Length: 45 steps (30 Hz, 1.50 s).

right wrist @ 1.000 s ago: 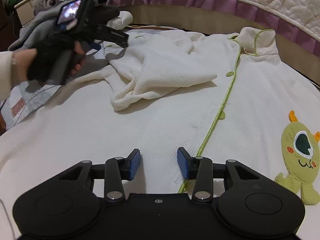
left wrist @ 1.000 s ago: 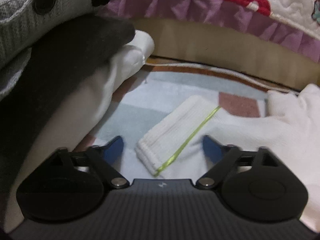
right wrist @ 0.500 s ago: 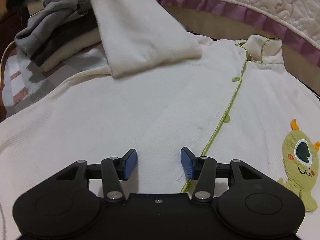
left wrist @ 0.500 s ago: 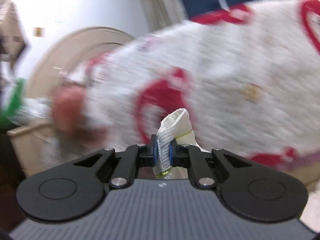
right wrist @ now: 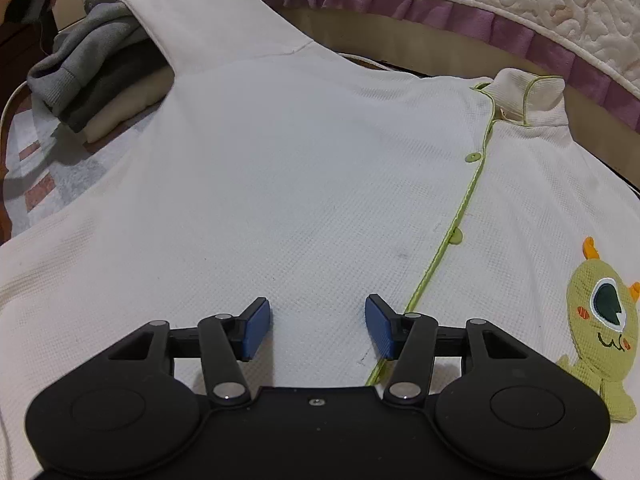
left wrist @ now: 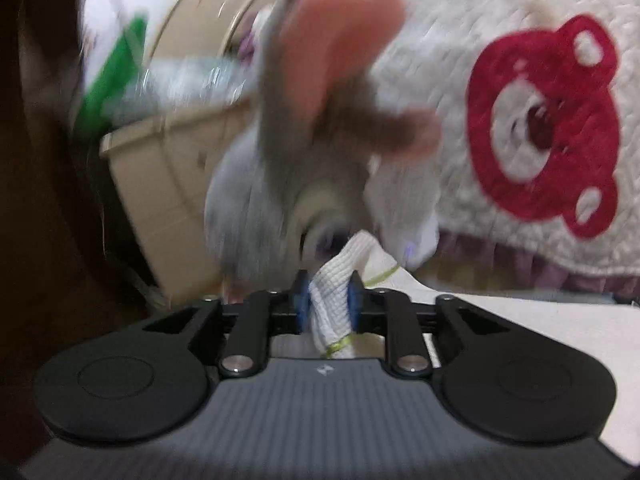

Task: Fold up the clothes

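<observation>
A white waffle-knit shirt [right wrist: 280,184] with lime-green piping, green buttons and a yellow-green monster patch [right wrist: 600,320] lies spread front-up on the bed. Its left sleeve [right wrist: 192,16] is stretched up and away to the far left. My left gripper [left wrist: 329,307] is shut on the sleeve's white cuff [left wrist: 334,296], which has a green trim line. My right gripper [right wrist: 317,330] is open, low over the shirt's lower front just left of the placket, with nothing between its fingers.
A stack of folded grey, dark and cream clothes [right wrist: 96,76] sits at the far left on a patterned sheet. A quilt with red prints and purple ruffle [right wrist: 480,4] lines the back. A grey plush toy [left wrist: 288,152] looms blurred ahead of the left gripper.
My left gripper closed on the cuff and pulled it up and outward to the left; the crumpled sleeve now stretches straight. The right gripper has stayed nearly still and open.
</observation>
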### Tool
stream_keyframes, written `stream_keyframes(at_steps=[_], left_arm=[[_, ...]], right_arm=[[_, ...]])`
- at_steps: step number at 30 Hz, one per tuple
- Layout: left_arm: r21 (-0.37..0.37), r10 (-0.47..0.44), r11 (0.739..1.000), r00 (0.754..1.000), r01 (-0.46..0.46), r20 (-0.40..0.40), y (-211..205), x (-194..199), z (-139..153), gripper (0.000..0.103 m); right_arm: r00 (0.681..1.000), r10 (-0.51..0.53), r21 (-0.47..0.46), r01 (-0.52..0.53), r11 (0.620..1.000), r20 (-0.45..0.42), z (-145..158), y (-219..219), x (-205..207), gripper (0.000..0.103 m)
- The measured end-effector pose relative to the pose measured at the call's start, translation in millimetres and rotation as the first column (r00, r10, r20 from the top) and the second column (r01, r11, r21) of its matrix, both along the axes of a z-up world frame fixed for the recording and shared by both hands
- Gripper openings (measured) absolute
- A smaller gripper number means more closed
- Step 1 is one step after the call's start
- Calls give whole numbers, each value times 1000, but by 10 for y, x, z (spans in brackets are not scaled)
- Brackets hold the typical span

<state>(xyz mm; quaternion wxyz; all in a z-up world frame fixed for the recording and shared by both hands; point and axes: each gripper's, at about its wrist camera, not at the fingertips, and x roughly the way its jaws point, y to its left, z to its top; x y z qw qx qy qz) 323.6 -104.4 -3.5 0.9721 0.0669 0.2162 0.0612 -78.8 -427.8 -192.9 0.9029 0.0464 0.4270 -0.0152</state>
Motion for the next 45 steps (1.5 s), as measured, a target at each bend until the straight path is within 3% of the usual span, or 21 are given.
stream_keyframes(at_steps=[2,5,8,10,13,15,19,24,29,33,36,38,40,43,45], left_arm=[[-40,14,999,1000,-13,22,53,-233,-12,42],[-56,-66,996,992,72,106,-2,-750,72,54],[-39,-215,973,959,225,186,-189,-1263,167,69],[-31,-327,941,928,337,179,-356,-1575,145,73],[-61,-492,867,868,495,60,-645,-1828,-35,73],[-104,-585,808,811,581,-21,-847,-1952,-208,73],[-109,-710,704,698,702,-95,-1417,-2190,-497,73],[-103,-778,626,609,773,-158,-2433,-2059,-830,73],[-103,-829,543,514,833,-221,-3460,-1907,-1166,73],[-108,-860,473,432,874,-270,-4282,-1785,-1435,70],[-140,-862,477,431,868,-266,-4656,-1653,-1479,69],[-124,-855,480,431,869,-289,-4871,-1590,-1531,69],[-51,-840,464,420,885,-342,-5060,-1594,-1618,66],[75,-817,443,437,893,-376,-5192,-1666,-1734,68],[94,-823,432,435,897,-365,-5172,-1700,-1766,68]], right_arm=[[1000,-1,2,1,1000,1,4,-3,-6,60],[1000,-7,14,7,1000,-2,9,-11,-3,63],[1000,-16,17,17,1000,-7,13,-12,-2,64],[1000,-24,35,25,999,-15,33,-5,-11,64],[999,-43,67,45,997,-20,74,-38,-31,64],[998,-68,96,69,993,-8,115,-133,-56,64],[993,-119,153,116,982,13,199,-323,-107,64],[976,-215,231,202,952,33,288,-630,-198,64],[894,-448,332,417,846,18,229,-1202,-502,64],[867,-498,279,472,836,26,140,-1352,-817,64],[864,-503,212,487,847,28,148,-1468,-1009,63],[861,-508,197,493,848,34,176,-1546,-1126,63],[852,-522,198,507,839,32,177,-1620,-1232,63],[840,-541,201,526,826,26,163,-1723,-1339,63],[840,-543,198,529,826,21,145,-1754,-1357,63]])
